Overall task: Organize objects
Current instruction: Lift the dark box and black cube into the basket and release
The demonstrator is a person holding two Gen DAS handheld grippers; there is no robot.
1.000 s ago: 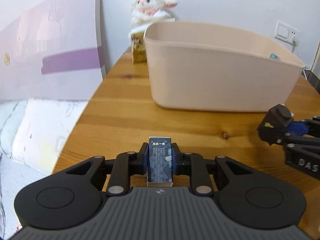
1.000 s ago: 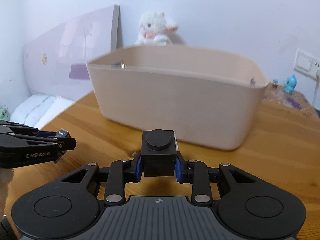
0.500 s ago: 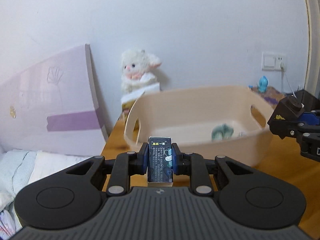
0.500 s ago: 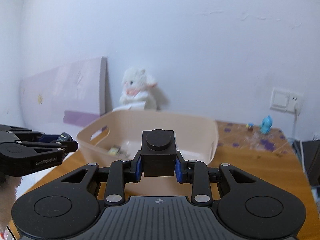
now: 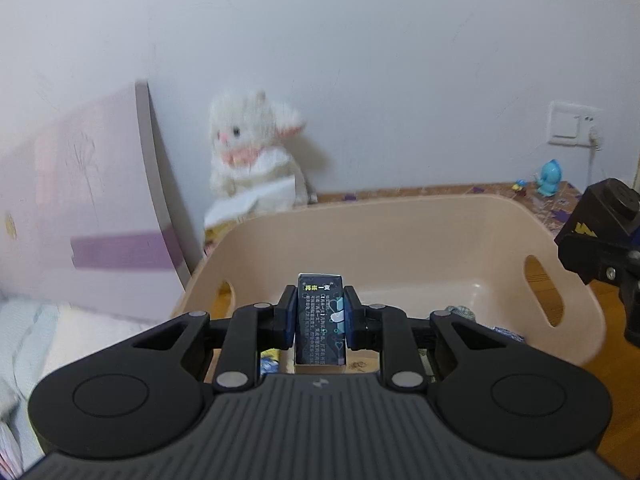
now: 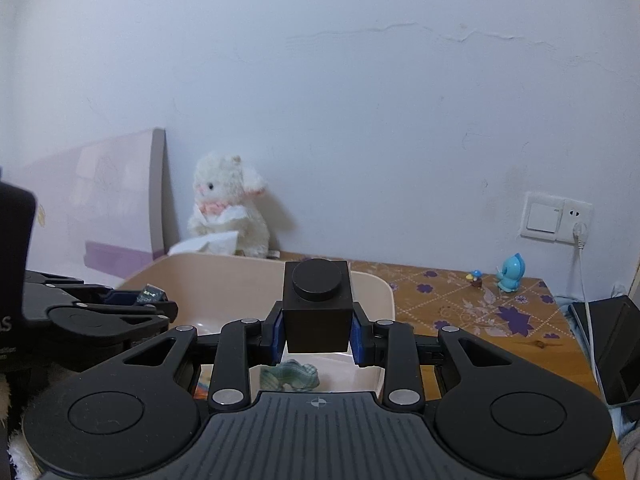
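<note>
Both loaded grippers have risen above the beige bin (image 5: 400, 236).

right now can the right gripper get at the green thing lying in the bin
Probably not yet: the right gripper is shut on the black block, though the bin is open-topped and the green item lies uncovered just below.

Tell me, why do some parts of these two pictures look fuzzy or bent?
Left wrist view: the plush lamb and purple board are smeared, while the small box looks sharp. Right wrist view: crisper overall; fisheye darkens the corners.
</note>
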